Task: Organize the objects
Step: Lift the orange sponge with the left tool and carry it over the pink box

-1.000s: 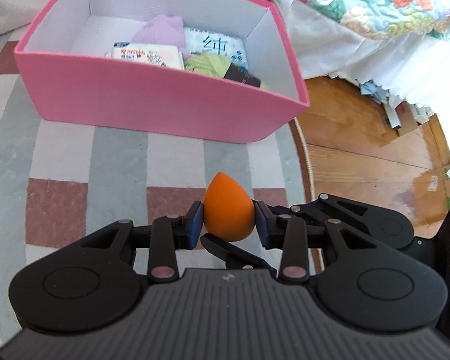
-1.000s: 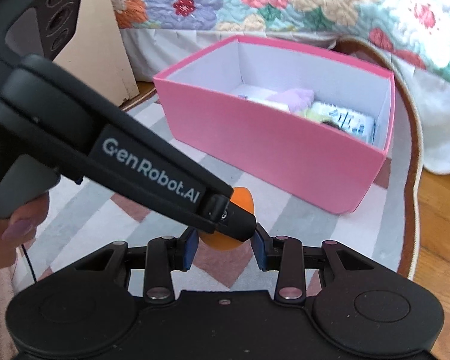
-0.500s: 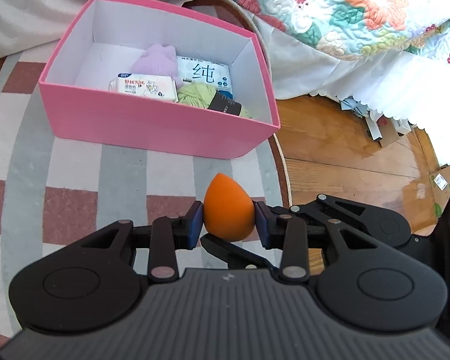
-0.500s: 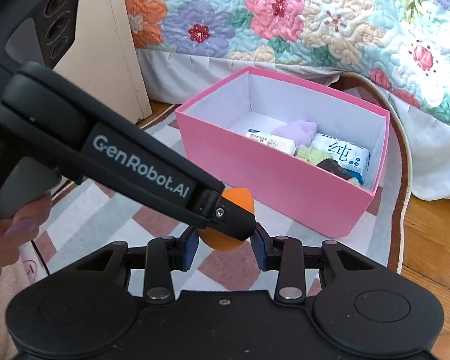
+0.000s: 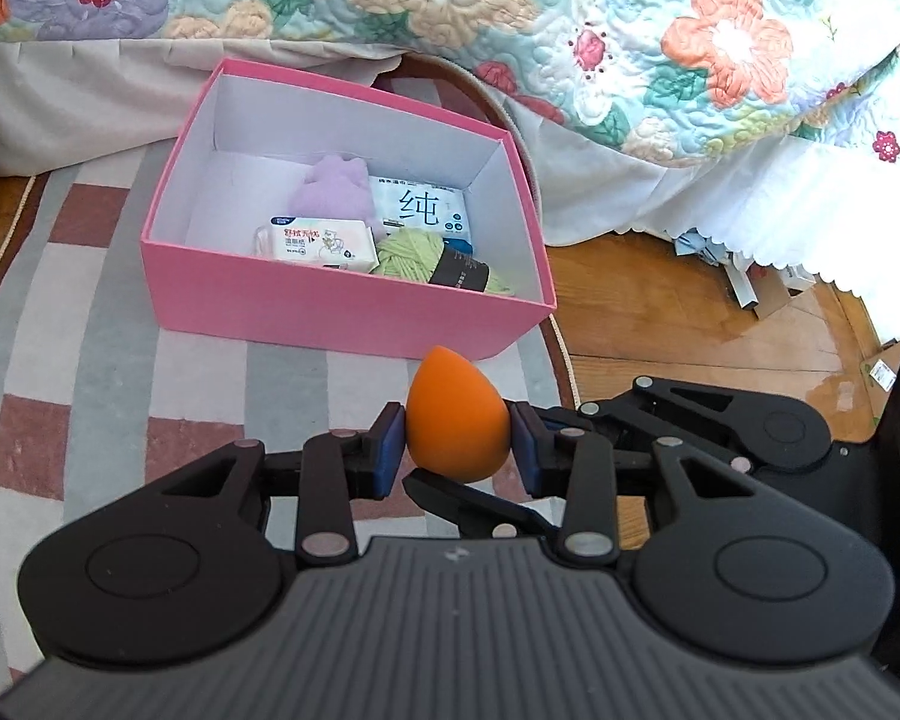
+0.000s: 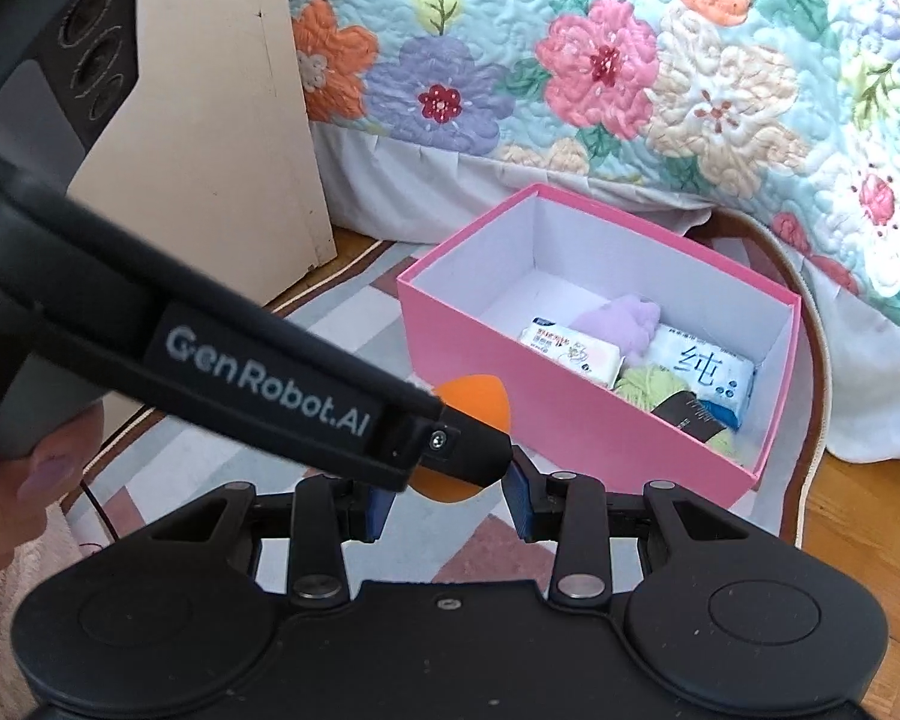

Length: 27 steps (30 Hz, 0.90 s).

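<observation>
While both tools share one small load, the risk lies in the handover. On the left, the left gripper (image 5: 457,441) has its blue pads pressed against the two sides of the orange sponge (image 5: 456,420), which stands point-up between them, clear of the striped rug (image 5: 90,360). From the sponge, the pink box (image 5: 330,306) lies at about 11 o'clock, open-topped, with a tissue pack (image 5: 318,243), a purple soft thing (image 5: 333,192), a wipes pack (image 5: 423,210) and green yarn (image 5: 414,255) crowded toward its 3 o'clock end; the 9 o'clock end looks bare.

Further right, the right gripper (image 6: 450,501) is closed to a narrow gap with the sponge's round end between its pads. It looks pinched there too, though the left tool's finger crosses in front and hides the contact. A hand (image 6: 12,480) grips that tool at 9 o'clock. In this view the box sits at about 2 o'clock.

What could go wrong: the sponge is soft and egg-shaped, so I judge that if either pair of pads lets go unevenly, or the two tools pull apart at different angles, it may squirt out and roll across the rug toward the wood floor (image 5: 660,312) at 3 o'clock. The crossed fingers could also knock together. Released too near the box's front wall, the sponge might bounce off the rim rather than land inside.
</observation>
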Tool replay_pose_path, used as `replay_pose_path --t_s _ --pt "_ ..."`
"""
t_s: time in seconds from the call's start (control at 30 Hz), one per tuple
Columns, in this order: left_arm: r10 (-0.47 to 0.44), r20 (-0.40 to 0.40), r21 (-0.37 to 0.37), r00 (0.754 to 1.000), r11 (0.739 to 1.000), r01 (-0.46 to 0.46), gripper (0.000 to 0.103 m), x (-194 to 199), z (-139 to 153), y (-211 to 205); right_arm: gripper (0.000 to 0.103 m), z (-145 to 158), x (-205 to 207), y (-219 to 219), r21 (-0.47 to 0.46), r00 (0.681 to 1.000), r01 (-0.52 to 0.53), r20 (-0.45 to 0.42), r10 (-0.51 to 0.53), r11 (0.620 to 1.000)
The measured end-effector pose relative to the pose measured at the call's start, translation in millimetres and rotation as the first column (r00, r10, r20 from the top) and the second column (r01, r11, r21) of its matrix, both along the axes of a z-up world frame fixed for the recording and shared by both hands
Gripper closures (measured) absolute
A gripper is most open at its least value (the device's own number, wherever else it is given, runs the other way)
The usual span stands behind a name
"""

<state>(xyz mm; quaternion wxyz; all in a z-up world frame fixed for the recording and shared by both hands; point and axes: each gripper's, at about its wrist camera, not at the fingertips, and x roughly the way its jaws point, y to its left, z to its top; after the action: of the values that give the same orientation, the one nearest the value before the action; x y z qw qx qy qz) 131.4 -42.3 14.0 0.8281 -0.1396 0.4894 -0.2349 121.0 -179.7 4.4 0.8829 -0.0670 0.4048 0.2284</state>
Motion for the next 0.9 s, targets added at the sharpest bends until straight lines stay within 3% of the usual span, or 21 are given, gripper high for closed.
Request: replay_pose_path --t_s 0.57,0.9 --pt "0.003 0.036 -0.010 0.999 1.000 -0.003 0.067 38.1 21.5 -7.6 0.061 17.9 32.5 -4.5 0.001 1.000 0.025 0.000 -0.025 1.000" --pt "-0.017 0.071 -0.010 0.997 1.000 0.018 0.066 69.5 38.0 -24.7 0.060 27.1 57.5 -33.6 0.091 0.998 0.038 0.053 -0.043 0.995"
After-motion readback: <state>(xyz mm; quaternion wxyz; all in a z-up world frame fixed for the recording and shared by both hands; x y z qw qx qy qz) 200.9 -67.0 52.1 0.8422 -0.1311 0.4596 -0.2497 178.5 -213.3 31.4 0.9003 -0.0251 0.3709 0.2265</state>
